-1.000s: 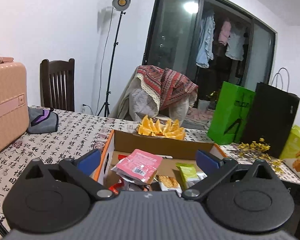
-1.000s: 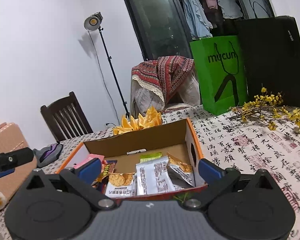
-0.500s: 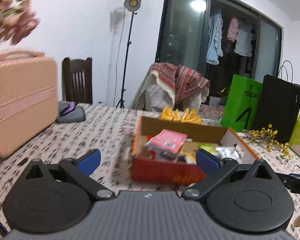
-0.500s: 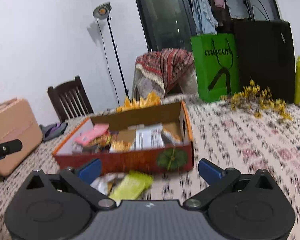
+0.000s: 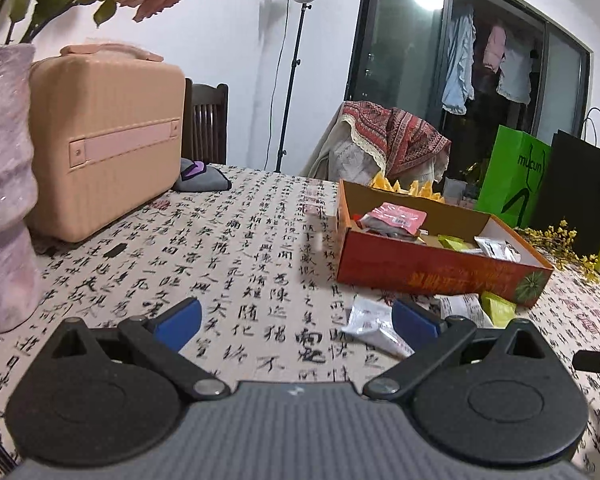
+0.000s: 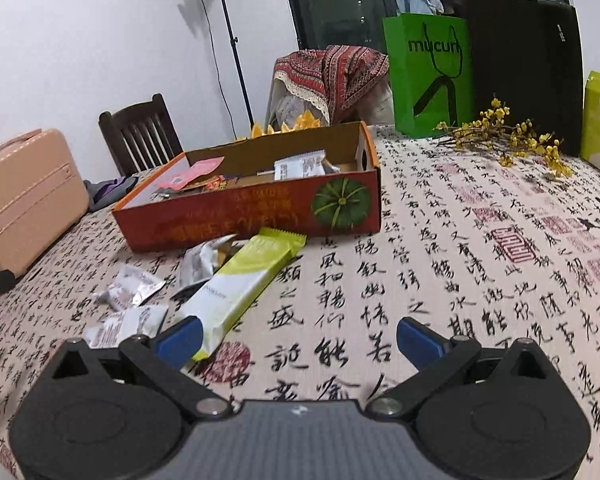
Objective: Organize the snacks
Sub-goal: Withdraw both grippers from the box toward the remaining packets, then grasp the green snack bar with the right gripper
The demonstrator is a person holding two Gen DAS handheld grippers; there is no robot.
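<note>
An open red cardboard box (image 5: 428, 274) (image 6: 260, 216) sits on the table and holds several snack packets, a pink one (image 5: 398, 216) on top. Loose packets lie in front of it: a long yellow-green bar (image 6: 240, 288), silver-white packets (image 6: 130, 286) and a white packet (image 5: 374, 326). My left gripper (image 5: 296, 320) is open and empty, low over the table, left of the loose packets. My right gripper (image 6: 298, 338) is open and empty, its left fingertip close to the yellow-green bar's near end.
A pink suitcase (image 5: 100, 140) and a purple vase (image 5: 2, 184) stand at the left. A green bag (image 6: 428, 68), a black bag (image 6: 528, 64) and yellow flower sprigs (image 6: 512, 140) stand behind the box. A grey pouch (image 5: 202, 178) lies by the suitcase.
Both grippers have pulled back from the box toward the near table edge and dropped lower. The loose packets in front of the box have come into view. Both stay open.
</note>
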